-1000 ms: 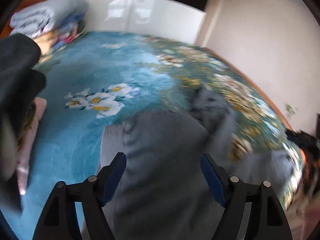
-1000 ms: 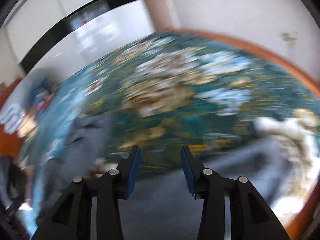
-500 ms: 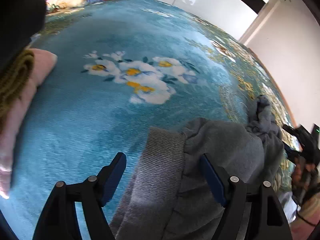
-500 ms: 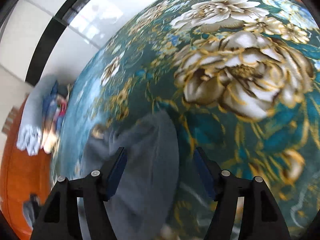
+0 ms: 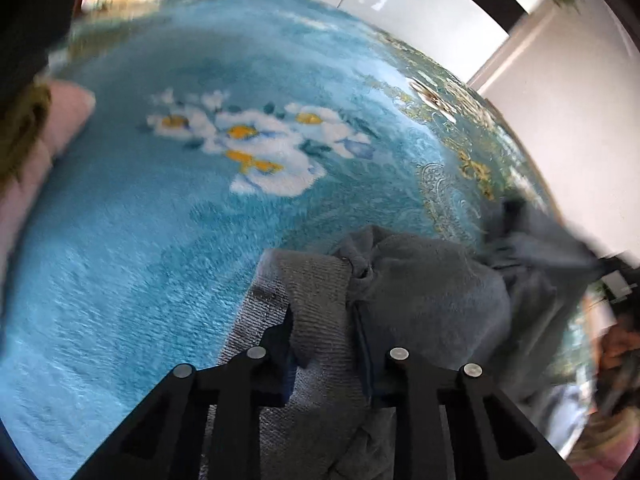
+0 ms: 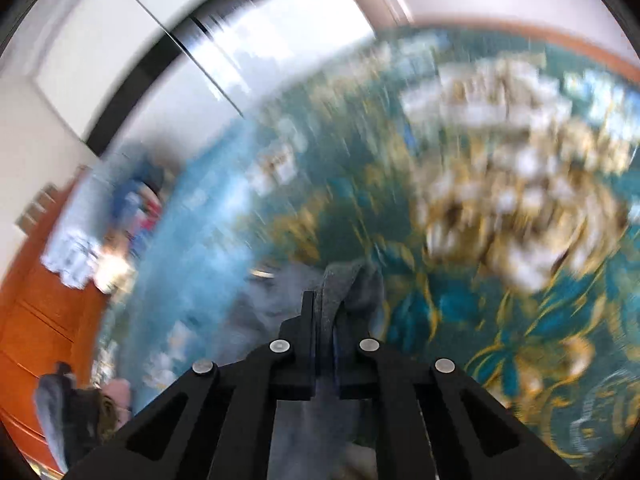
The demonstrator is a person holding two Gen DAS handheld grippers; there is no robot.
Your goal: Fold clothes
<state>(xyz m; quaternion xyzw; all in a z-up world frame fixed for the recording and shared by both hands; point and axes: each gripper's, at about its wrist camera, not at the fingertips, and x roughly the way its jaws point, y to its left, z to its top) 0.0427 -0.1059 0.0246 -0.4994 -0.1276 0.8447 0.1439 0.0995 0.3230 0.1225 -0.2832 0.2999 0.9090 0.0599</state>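
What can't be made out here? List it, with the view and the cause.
- Right wrist view: blanket pattern and far clothes pile, smeared by motion blur.
- Left wrist view: lower grey garment, cut off by the bottom edge and hidden behind the left gripper.
- Right wrist view: garment's shape behind the right gripper.

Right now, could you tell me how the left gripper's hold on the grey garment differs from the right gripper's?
The left gripper pinches a thick, ribbed band of the grey garment, its jaws held fairly wide by the bunched cloth; the right gripper clamps a thin fold, jaws nearly together. The left view is fairly sharp; the right is motion-blurred. Both are shut on the same garment above the blue floral blanket.
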